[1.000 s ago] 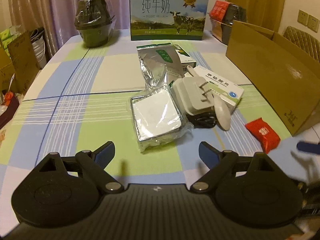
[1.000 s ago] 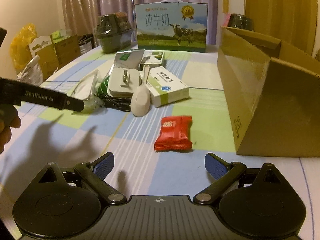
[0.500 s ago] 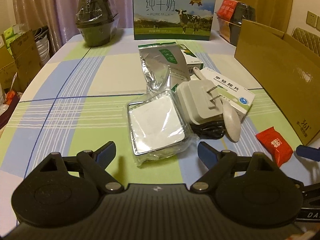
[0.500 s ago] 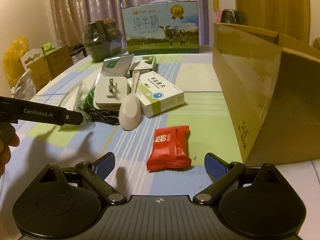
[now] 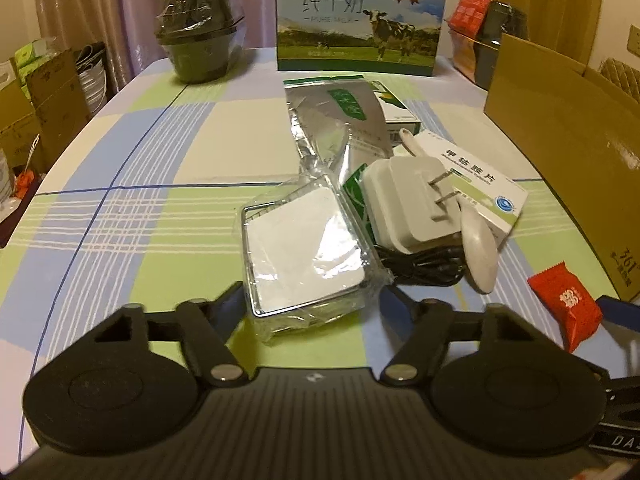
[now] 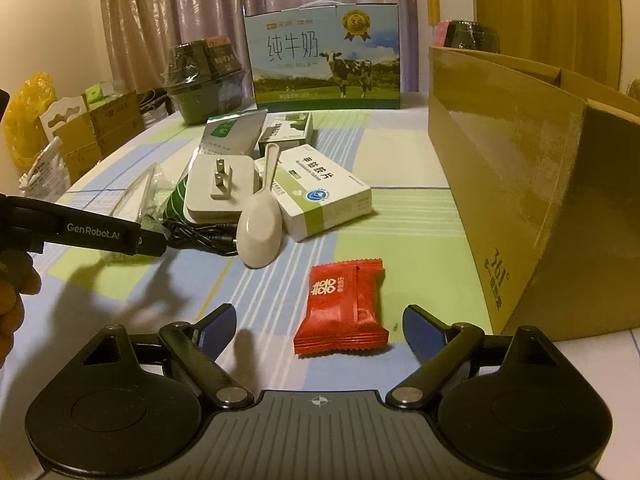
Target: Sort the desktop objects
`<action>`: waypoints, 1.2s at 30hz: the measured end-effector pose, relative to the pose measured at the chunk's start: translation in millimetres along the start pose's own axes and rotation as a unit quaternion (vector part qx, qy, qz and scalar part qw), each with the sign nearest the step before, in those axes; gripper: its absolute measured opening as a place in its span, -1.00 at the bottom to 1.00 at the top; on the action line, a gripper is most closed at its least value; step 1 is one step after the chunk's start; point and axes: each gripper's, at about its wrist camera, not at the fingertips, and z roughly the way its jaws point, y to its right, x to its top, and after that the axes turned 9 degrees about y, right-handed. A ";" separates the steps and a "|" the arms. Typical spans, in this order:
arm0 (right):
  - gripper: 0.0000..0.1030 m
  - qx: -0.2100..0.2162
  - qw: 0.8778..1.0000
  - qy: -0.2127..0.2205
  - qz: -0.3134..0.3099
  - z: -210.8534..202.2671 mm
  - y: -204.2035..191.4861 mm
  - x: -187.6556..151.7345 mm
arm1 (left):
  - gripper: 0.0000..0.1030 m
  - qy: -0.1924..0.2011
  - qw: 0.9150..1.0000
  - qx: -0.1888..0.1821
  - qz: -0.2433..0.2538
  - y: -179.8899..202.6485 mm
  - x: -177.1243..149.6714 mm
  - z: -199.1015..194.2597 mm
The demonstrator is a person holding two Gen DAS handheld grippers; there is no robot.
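A plastic-wrapped metal tray (image 5: 304,252) lies on the checked tablecloth, its near end between the fingers of my open left gripper (image 5: 312,304). Beside it lie a white charger plug (image 5: 408,204) with black cable, a white spoon (image 5: 478,248), a medicine box (image 5: 480,184) and a silver pouch (image 5: 340,120). A red candy packet (image 6: 342,308) lies between the fingers of my open right gripper (image 6: 318,324). The plug (image 6: 220,192), spoon (image 6: 260,224) and medicine box (image 6: 324,196) show beyond it. The left gripper's finger (image 6: 100,232) reaches in from the left.
An open cardboard box (image 6: 528,184) stands on the right of the table. A milk carton (image 5: 360,20) and a wrapped dark bowl stack (image 5: 200,28) stand at the back. Cartons and bags sit on the floor at left.
Both grippers have moved forward and lower. The wrapped tray now sits between the left fingers, and the red candy packet between the right fingers. Both stay open.
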 end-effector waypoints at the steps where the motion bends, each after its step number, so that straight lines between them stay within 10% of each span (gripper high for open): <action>1: 0.71 0.000 1.000 0.000 0.001 0.4 0.2 0.1 | 0.21 0.000 1.000 -0.001 0.000 -0.4 0.1 -0.1; 9: 0.71 -0.001 1.000 0.000 0.000 1.0 0.5 0.8 | 0.00 -0.002 1.000 -0.001 0.001 -1.1 -1.0 -0.8; 13: 0.72 -0.002 1.000 0.004 -0.001 1.3 0.1 1.8 | 0.42 -0.003 1.000 0.008 -0.014 -2.9 -1.6 0.0; 19: 0.71 -0.004 1.000 0.008 -0.007 4.7 -1.3 3.6 | 0.45 0.010 0.999 0.008 -0.038 -10.1 0.6 -0.8; 22: 0.70 -0.004 1.000 0.009 -0.007 4.7 -1.3 3.9 | 0.03 0.011 0.999 0.007 -0.036 -11.0 1.9 -1.8; 29: 0.43 -0.005 1.000 0.002 -0.015 3.9 -4.0 3.1 | -0.14 0.004 1.000 0.006 -0.031 -11.3 -1.1 -7.9; 32: 0.31 -0.013 0.999 -0.001 -0.033 1.7 -8.0 1.5 | -0.58 -0.010 0.999 0.004 -0.032 -11.9 -8.3 -16.2; 36: -0.15 -0.015 0.999 -0.005 -0.031 -3.9 -7.4 1.8 | -0.73 -0.018 1.000 0.001 -0.018 -10.2 -20.7 -32.5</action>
